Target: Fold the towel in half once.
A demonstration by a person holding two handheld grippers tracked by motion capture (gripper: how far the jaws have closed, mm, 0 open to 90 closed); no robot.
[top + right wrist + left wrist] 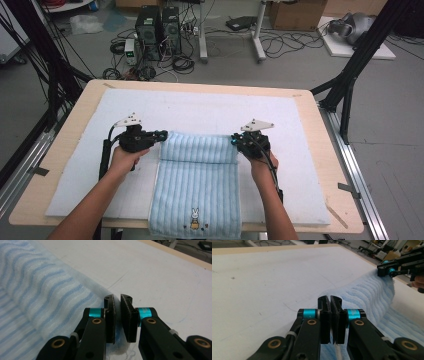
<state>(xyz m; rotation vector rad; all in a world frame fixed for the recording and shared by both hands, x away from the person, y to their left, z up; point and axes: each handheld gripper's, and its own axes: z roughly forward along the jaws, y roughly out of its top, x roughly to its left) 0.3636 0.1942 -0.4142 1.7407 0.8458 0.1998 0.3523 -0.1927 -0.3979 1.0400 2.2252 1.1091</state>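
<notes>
We are pinching the light-blue striped towel (pixel 197 172) at mid-frame: left gripper (pixel 162 134) and right gripper (pixel 234 139) both clamped on its folded corners.

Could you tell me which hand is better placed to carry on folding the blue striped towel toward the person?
Neither clearly: it looks like a two-handed step. The left gripper is shut on the towel at the fold's left end, the right gripper at its right end, roughly level with each other.

White mat (pixel 210 107) beyond the folded towel (pixel 197 180): unobstructed, passable. Side margins: occupied by left gripper (pixel 161 134) and right gripper (pixel 235 139).
</notes>
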